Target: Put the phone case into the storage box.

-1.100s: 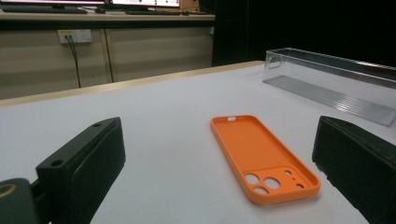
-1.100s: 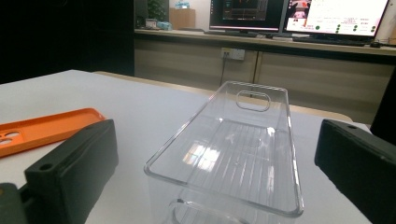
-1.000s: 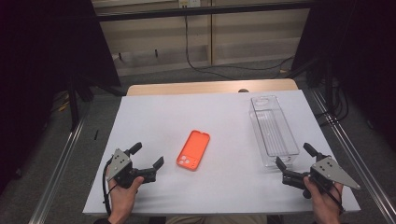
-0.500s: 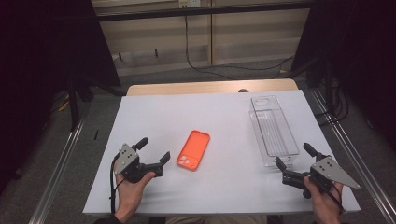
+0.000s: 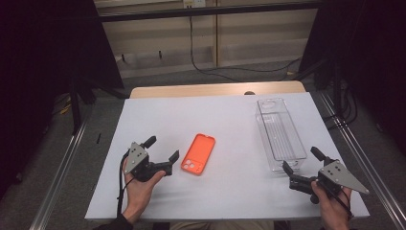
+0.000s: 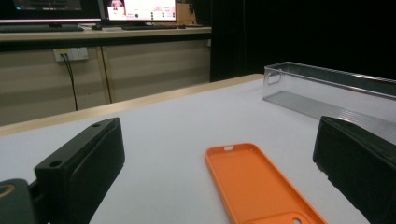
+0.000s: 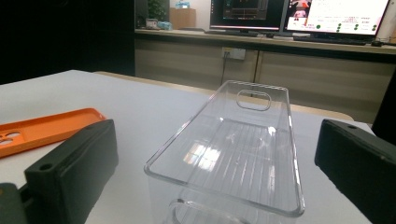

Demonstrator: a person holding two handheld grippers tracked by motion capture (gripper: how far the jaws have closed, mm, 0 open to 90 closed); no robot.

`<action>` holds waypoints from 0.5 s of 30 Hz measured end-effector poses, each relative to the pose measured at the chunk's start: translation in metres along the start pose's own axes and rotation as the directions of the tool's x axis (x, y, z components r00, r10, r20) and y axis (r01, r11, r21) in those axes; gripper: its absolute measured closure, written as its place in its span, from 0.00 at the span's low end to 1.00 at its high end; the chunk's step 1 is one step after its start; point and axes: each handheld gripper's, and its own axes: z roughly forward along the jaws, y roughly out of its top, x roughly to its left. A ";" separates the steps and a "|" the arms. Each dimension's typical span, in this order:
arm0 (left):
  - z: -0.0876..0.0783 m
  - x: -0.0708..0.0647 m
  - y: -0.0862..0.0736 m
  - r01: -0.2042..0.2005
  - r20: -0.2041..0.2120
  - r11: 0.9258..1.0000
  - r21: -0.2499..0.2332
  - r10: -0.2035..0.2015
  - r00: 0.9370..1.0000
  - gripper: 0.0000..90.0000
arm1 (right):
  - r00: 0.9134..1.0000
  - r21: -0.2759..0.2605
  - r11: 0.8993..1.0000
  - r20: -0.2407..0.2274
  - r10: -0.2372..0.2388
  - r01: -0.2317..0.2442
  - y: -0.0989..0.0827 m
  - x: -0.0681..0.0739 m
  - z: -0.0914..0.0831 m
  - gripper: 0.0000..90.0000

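Fingers (image 5: 162,149) wide, beside case (image 5: 198,154) edge

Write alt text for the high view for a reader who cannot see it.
An orange phone case lies flat on a white table, with the open left claw just beside it. To the right stands an empty clear plastic bin, and the open right claw rests near its closer end.

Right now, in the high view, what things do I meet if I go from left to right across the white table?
Left gripper, held open → orange phone case → clear plastic bin → right gripper, also open.
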 end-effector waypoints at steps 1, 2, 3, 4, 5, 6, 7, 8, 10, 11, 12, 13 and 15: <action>0.003 0.000 0.001 0.001 -0.003 1.000 -0.002 -0.001 1.000 0.02 | 1.000 -0.001 1.000 0.000 -0.001 0.001 0.000 0.000 0.000 0.00; 0.003 0.000 0.001 0.001 -0.003 1.000 -0.002 -0.001 1.000 0.02 | 1.000 -0.002 1.000 0.000 -0.001 0.001 0.000 0.000 0.000 0.00; 0.005 0.000 0.002 0.004 -0.003 1.000 -0.005 -0.004 1.000 0.02 | 1.000 -0.001 1.000 -0.002 -0.002 0.002 0.000 0.000 0.000 0.00; 0.006 0.000 0.002 0.001 -0.001 1.000 -0.002 -0.001 1.000 0.02 | 1.000 -0.003 1.000 -0.003 -0.002 0.002 0.000 0.000 0.000 0.00; 0.007 0.000 0.003 0.001 -0.004 1.000 -0.005 -0.001 1.000 0.02 | 1.000 -0.003 1.000 -0.003 -0.002 0.002 0.000 0.000 0.000 0.00; 0.009 0.000 0.003 0.000 0.004 1.000 -0.008 0.000 1.000 0.02 | 1.000 -0.002 1.000 -0.003 -0.003 0.003 0.000 0.000 0.000 0.00; 0.010 0.000 0.003 -0.003 0.002 1.000 -0.007 0.003 1.000 0.02 | 1.000 -0.002 1.000 0.000 -0.003 0.003 0.000 0.000 0.000 0.00; 0.011 0.000 0.004 -0.004 -0.003 1.000 -0.009 0.004 1.000 0.02 | 1.000 -0.001 1.000 0.000 -0.003 0.003 0.000 0.000 0.000 0.00; 0.014 0.000 0.004 -0.006 0.000 1.000 -0.013 0.006 1.000 0.02 | 1.000 -0.001 1.000 0.002 -0.003 0.003 0.000 0.000 0.000 0.00; 0.016 0.000 0.004 -0.012 -0.003 1.000 -0.013 0.012 1.000 0.02 | 1.000 -0.001 1.000 0.000 -0.003 0.003 0.000 0.000 0.000 0.00; 0.017 0.000 0.004 -0.011 0.000 1.000 -0.011 0.011 1.000 0.02 | 1.000 -0.001 1.000 0.000 -0.003 0.003 0.000 0.000 0.000 0.00; 0.019 -0.001 0.005 -0.012 0.005 1.000 -0.014 0.012 1.000 0.02 | 1.000 -0.002 1.000 0.000 -0.002 0.002 0.000 0.000 0.000 0.00; 0.023 -0.002 0.006 -0.012 0.008 1.000 -0.014 0.012 1.000 0.02 | 1.000 -0.002 1.000 -0.001 -0.003 0.003 0.000 0.000 0.000 0.00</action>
